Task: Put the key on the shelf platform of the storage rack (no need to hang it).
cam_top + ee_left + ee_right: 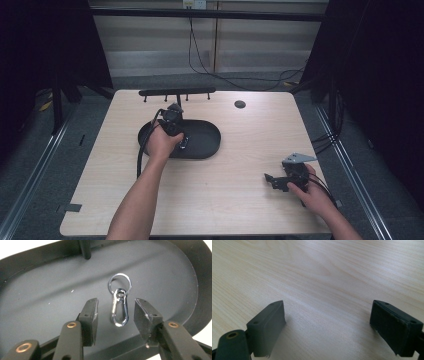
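A silver snap hook [119, 313] with a round key ring [119, 283] on its top lies flat on the floor of a black oval tray [162, 270]. My left gripper [117, 308] points down into the tray, its jaws apart on either side of the hook, and the pads do not touch it. From the high view the left gripper [180, 140] sits over the tray [207, 137] at centre left. My right gripper [272, 181] rests low near the table's front right, open, with bare wood between its jaws [327, 325].
A black bar with several short pegs [177, 92] lies along the table's far edge, just behind the tray. A dark round hole [240, 104] is at the far middle. A dark post [85, 250] stands by the tray's far rim. Cables run along the floor behind the light wood table [240, 200].
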Motion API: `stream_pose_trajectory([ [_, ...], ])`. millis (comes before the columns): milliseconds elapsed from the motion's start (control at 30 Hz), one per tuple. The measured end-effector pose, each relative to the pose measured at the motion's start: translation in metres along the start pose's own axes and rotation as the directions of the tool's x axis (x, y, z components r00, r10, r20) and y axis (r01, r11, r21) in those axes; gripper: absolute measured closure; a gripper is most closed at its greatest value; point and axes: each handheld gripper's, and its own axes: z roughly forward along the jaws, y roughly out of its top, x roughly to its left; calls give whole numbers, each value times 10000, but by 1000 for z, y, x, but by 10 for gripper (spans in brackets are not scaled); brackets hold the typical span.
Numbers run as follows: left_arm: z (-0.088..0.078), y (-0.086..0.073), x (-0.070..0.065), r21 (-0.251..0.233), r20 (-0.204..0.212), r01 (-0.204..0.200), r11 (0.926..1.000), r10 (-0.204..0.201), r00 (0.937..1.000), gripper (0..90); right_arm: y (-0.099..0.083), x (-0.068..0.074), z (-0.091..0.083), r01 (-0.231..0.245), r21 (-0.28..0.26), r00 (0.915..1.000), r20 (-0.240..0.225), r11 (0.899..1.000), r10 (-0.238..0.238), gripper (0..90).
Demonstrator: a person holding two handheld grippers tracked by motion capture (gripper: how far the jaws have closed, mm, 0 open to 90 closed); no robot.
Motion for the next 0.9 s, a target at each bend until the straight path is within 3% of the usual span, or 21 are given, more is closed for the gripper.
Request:
stream_pose_trajectory([
  [300, -12, -5, 1, -290, 83, -28, 9996, 30, 10000, 522, 0, 0, 0, 8, 4, 10000, 2, 10000, -8, 124],
  [900, -25, -19, -2, -354, 350, -260, 9990, 272, 9990, 499, 0, 0, 0, 12, 4, 10000, 3, 10000, -12, 124],
])
